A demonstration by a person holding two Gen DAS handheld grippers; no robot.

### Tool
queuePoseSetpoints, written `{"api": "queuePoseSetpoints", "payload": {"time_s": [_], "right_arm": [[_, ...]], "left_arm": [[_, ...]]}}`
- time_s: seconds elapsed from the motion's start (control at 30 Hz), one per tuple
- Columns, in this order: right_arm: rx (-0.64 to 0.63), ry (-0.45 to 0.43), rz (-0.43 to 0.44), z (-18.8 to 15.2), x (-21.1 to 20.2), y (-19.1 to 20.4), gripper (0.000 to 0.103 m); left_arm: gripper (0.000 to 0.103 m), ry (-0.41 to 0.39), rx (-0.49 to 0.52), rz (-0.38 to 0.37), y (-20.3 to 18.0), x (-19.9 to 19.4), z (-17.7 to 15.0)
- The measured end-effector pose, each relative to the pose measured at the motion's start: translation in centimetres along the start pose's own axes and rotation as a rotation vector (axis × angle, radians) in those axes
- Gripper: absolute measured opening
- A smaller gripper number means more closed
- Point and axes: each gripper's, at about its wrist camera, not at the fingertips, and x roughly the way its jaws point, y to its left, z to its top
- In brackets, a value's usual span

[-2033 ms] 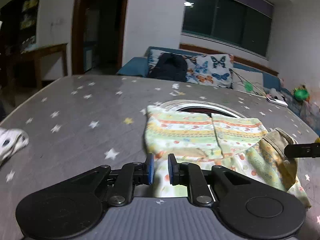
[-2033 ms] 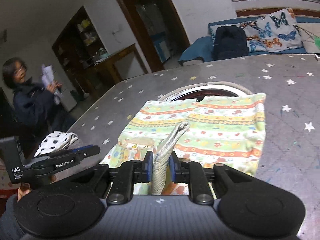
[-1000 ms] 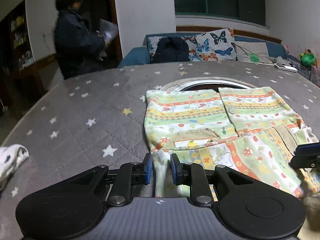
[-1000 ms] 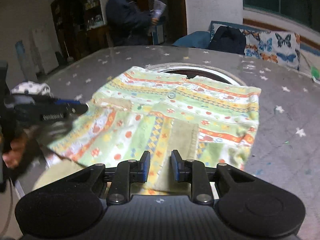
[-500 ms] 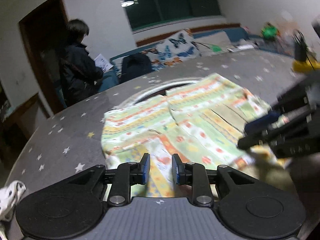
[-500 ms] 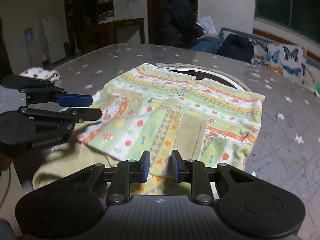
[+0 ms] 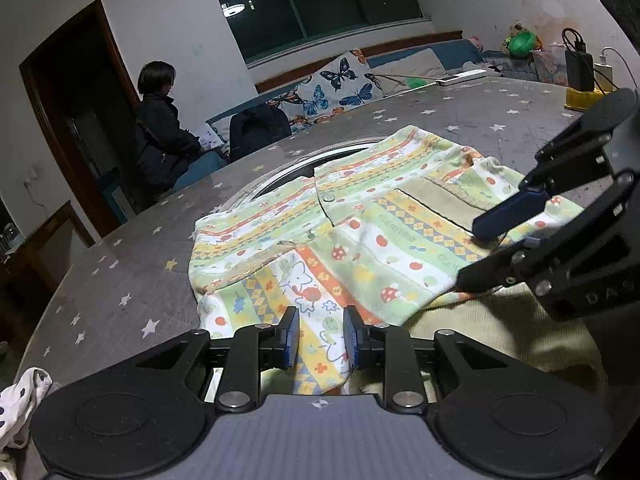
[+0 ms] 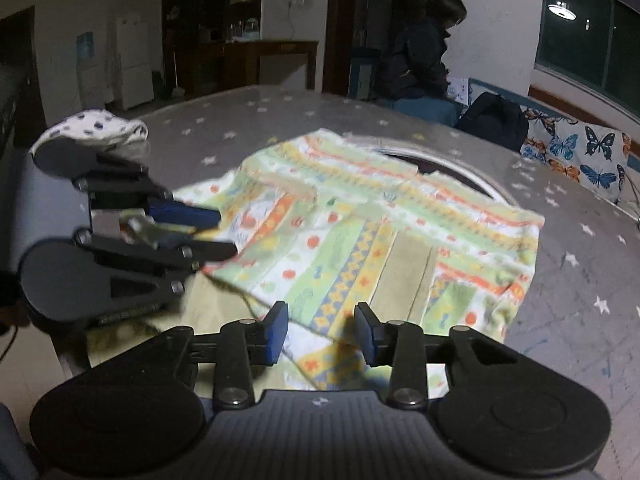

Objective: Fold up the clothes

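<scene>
Both grippers have let go of the patterned garment since two seconds ago, when the right one pinched a raised fold of it; the cloth now lies spread on the grey star-print surface, its near edge hanging over the rim toward the grippers. The left gripper has its blue-padded fingers parted with cloth showing in the gap between them but not pinched. The right gripper stands wider apart than it did half a second ago, its fingers released over the near hem. The bystander in dark clothes, who stood in the doorway a second ago, now sits by the sofa, bent over papers. From the left wrist view the right gripper comes in from the side, spread above a beige panel of the garment, and a yellow object with chargers sits at the far edge of the surface. Only the right wrist view shows the dark cabinet and white fridge behind, and the spotted white cloth whole; the left view cuts that cloth off at the frame corner. The right view is blurred, so the left gripper and the print read soft there. A round opening in the surface is partly covered by the garment's far edge.
</scene>
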Motion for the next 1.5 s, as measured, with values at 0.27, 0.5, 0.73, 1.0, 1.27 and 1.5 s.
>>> {"api": "queuePoseSetpoints", "payload": {"time_s": [0.27,0.5,0.73,1.0,1.27,1.5], "right_arm": [[0.011,-0.011,0.0,-0.3,-1.4,-0.3,0.036],[0.032,0.011,0.022,-0.9,-1.1,-0.3,0.036],[0.072,0.019,0.01,-1.7,-2.4,-1.3,0.037],[0.083,0.011,0.001,-2.5,-4.0,-1.7,0.039],[0.007,0.033,-0.011,-4.2,-5.4,-0.7,0.045],[-0.089,0.021,0.006,-4.9,-5.9,1.0,0.047]], "left_arm": [[0.027,-0.002,0.003,-0.002,-0.2,-0.5,-0.1],[0.033,-0.003,0.002,0.002,0.1,-1.1,-0.3],[0.034,0.002,-0.01,-0.003,0.3,-1.7,-0.8],[0.037,0.004,-0.035,-0.004,0.7,-3.6,-0.6],[0.039,0.083,-0.089,-0.07,1.2,-5.5,-0.6],[0.046,0.143,-0.147,-0.141,1.3,-6.6,-0.9]]}}
